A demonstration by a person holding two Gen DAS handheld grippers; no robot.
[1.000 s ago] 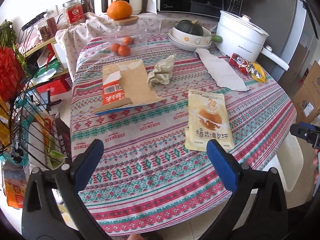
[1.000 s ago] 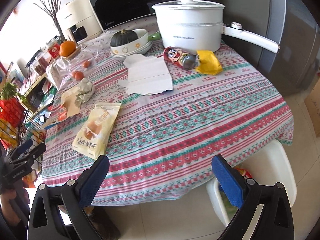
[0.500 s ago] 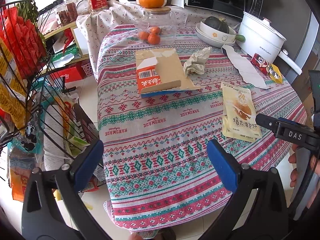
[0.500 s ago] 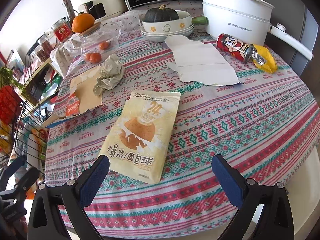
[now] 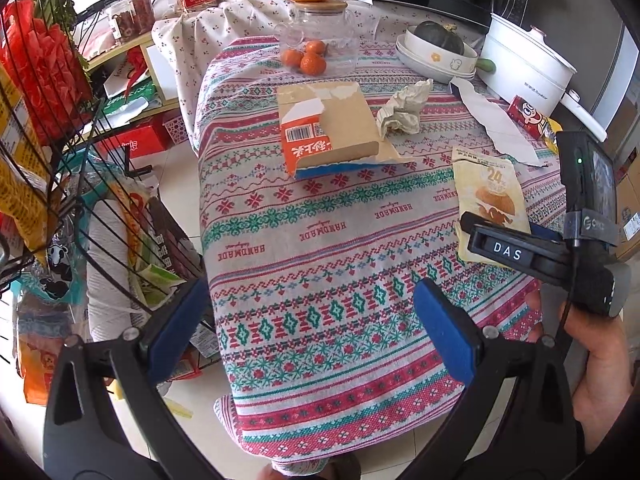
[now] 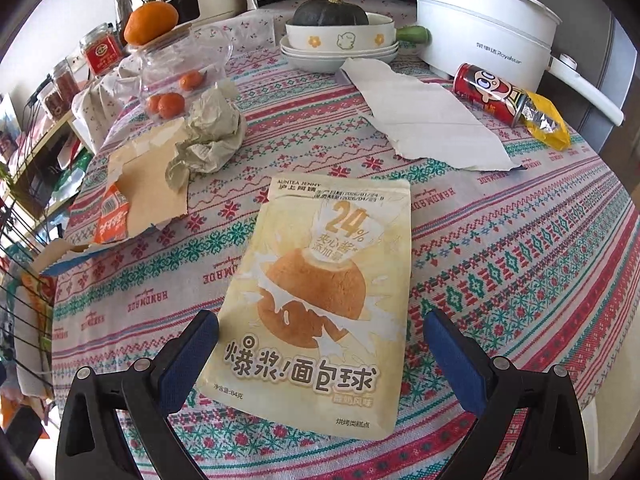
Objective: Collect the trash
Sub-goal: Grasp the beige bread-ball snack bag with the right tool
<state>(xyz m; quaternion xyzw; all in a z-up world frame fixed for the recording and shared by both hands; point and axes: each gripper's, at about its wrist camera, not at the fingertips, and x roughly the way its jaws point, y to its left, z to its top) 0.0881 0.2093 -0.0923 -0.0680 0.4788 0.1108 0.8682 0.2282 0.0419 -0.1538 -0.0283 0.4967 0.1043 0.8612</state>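
A cream snack pouch (image 6: 320, 296) with a bread-ball picture lies flat on the patterned tablecloth (image 6: 520, 248). My right gripper (image 6: 320, 364) is open, its blue fingers either side of the pouch's near end, just above it. The pouch also shows in the left wrist view (image 5: 488, 196), partly behind the right gripper's body. Other trash lies further back: crumpled paper (image 6: 208, 136), a torn cardboard box (image 5: 328, 128), a torn white sheet (image 6: 424, 120), a red can (image 6: 488, 92) and a yellow wrapper (image 6: 548, 124). My left gripper (image 5: 316, 332) is open and empty over the table's near-left edge.
A white cooking pot (image 6: 484, 36), stacked bowls holding a squash (image 6: 340, 32) and a glass jar with oranges (image 5: 316, 44) stand at the back. A wire rack of bags (image 5: 60, 160) stands left of the table.
My right gripper has moved forward and down over the pouch, now straddling its near end. My left gripper has shifted left toward the table's corner.
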